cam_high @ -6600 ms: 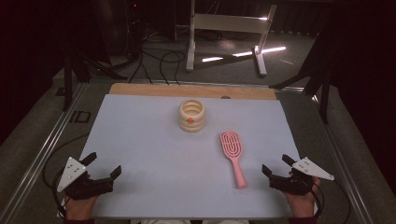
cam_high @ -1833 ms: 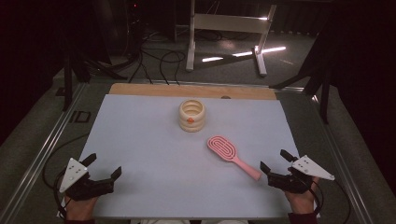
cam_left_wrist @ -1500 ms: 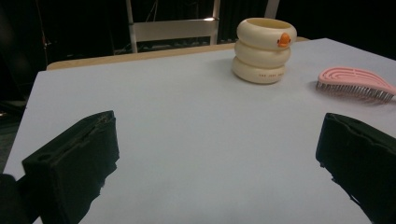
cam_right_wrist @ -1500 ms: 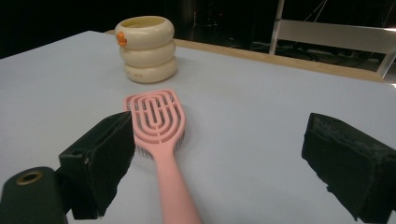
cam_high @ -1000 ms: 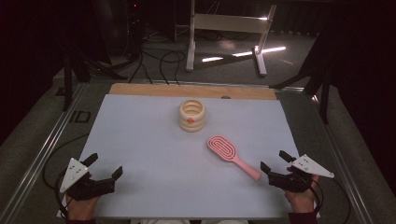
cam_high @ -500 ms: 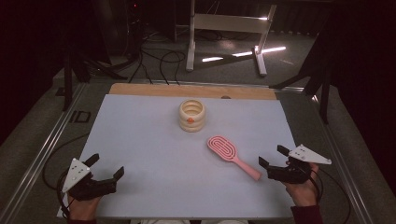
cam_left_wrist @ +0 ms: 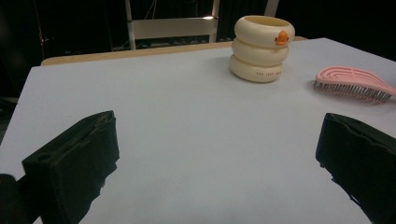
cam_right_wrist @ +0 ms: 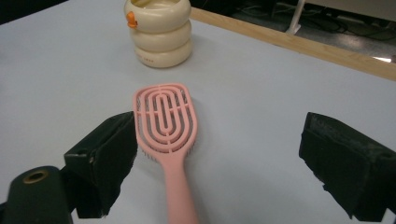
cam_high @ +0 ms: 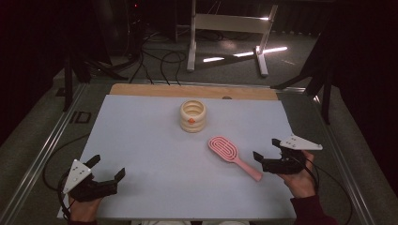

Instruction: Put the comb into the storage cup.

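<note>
Right gripper view: pink hairbrush (cam_right_wrist: 166,126) lies between spread fingers (cam_right_wrist: 105,158), untouched.

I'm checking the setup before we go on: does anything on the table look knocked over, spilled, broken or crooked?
Nothing stands out. The cream ribbed plastic cup stands upright, with no spill around it. The pink plastic hairbrush lies bristles down and looks whole, its handle between the open jaws of the right hand-held gripper.
</note>
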The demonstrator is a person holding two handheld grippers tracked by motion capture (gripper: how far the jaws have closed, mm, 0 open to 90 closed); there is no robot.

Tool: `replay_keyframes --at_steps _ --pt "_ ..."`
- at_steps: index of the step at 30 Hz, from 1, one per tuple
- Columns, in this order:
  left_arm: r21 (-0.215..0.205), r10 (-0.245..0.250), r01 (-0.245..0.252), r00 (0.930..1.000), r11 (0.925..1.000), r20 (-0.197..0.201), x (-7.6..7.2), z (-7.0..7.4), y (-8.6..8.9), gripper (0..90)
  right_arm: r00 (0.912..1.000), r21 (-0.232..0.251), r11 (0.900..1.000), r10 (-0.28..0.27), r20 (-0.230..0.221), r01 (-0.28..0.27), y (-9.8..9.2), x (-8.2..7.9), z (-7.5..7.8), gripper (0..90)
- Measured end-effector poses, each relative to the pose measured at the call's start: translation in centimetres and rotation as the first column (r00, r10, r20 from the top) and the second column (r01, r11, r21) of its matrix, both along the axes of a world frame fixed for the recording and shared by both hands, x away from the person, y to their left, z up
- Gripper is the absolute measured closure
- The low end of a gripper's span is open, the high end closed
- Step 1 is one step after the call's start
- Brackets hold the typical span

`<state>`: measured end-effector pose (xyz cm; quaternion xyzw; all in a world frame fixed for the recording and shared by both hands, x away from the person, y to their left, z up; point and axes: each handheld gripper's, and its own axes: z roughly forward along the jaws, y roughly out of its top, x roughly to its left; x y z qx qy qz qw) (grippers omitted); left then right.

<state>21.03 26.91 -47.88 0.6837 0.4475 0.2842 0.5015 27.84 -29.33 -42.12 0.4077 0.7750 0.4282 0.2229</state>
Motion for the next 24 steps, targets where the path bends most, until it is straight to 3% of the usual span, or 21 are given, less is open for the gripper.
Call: replay_keyframes --at_steps 15,24 --pt "0.0 0.003 -0.003 1.0 1.0 0.0 0.0 0.0 0.0 0.2 0.9977 -0.082 0.995 0.061 -0.027 -0.063 2.0 1.7 1.3 9.2" --pt "-0.001 0.002 -0.002 1.0 1.0 -0.001 0.0 -0.1 0.0 0.2 0.9919 -0.108 0.989 0.089 -0.091 -0.098 3.0 3.0 0.6 9.2"
